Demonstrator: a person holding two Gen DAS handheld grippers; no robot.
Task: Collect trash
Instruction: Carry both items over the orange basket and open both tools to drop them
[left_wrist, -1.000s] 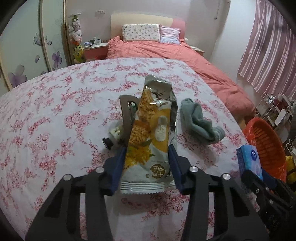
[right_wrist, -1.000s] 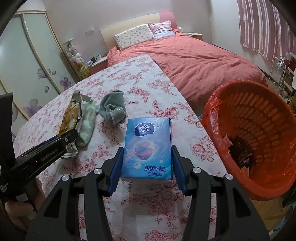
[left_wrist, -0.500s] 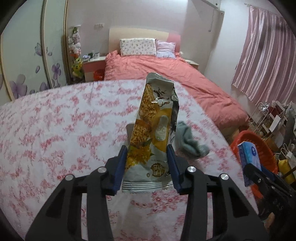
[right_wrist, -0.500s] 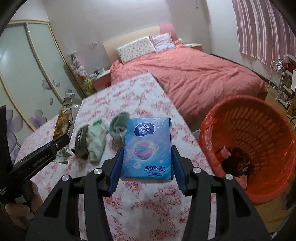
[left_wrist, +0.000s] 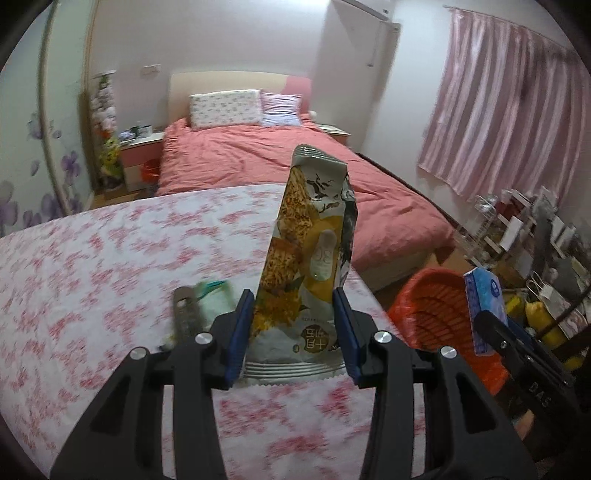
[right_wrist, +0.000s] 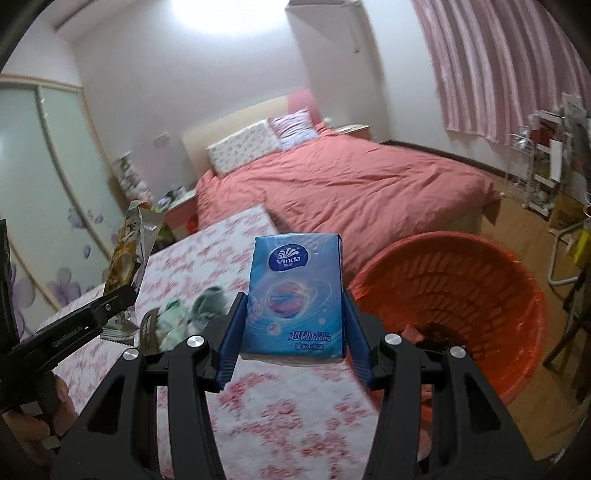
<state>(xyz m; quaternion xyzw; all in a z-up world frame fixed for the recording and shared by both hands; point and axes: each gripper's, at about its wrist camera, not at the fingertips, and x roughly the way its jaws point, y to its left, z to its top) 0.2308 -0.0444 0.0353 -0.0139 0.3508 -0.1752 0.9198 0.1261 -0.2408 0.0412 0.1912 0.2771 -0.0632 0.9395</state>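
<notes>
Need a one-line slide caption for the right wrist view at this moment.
Right gripper clamps a blue Vinda tissue pack above the floral tablecloth, beside the orange basket.

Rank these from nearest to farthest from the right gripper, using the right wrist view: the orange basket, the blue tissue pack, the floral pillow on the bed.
1. Blue tissue pack: clamped between the right gripper fingers.
2. Orange basket: on the floor, just right of the gripper.
3. Floral pillow: far back at the bed's head, left of centre.
</notes>
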